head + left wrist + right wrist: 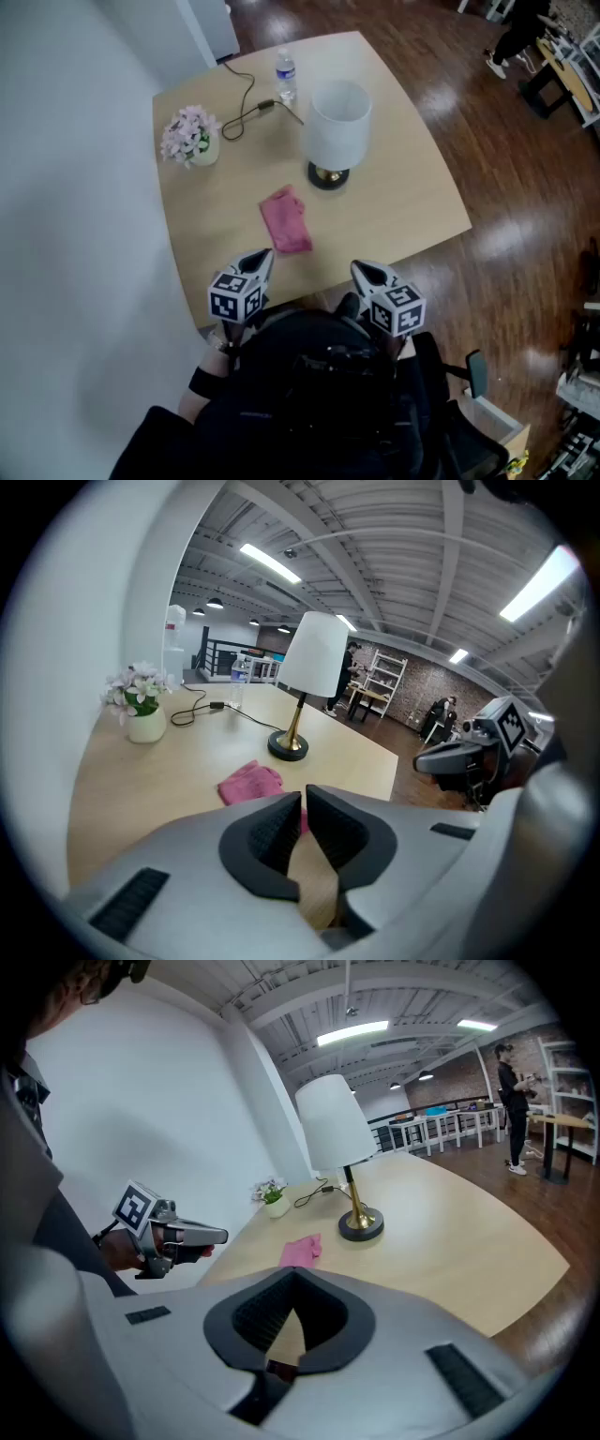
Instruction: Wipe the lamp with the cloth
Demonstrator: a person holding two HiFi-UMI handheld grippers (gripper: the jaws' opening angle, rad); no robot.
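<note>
Head view looks steeply down on a pale wooden bench [403, 211] standing on a dark wood floor [487, 122]; the pink cloth [286, 221] lies crumpled near the bench's middle, touching nothing else; beyond it and a little to the right the lamp [336, 127] stands upright, with a white drum shade, a brass stem and a round black base; a black cord [246, 105] runs from the lamp's side across the far part of the bench, and a clear water bottle [286, 75] stands behind the lamp; a white pot of pale pink flowers [192, 138] sits near the bench's left edge, beside the white wall [75, 187]

The left tongs [262, 255] hang over the near edge of the bench, pointing forward and down at the cloth, close to it but apart from it; the left gripper view shows their black pads drawn almost together, only a thin slit between them and nothing in it; the cloth lies just past their tips there; the right tongs [361, 270] hang over the near edge to the right, well short of the lamp; the right gripper view shows their pads meeting at the tips, gripping nothing, with the cloth and the lamp both ahead on the bench; each tongs shows in the other's view, off to the side
</note>
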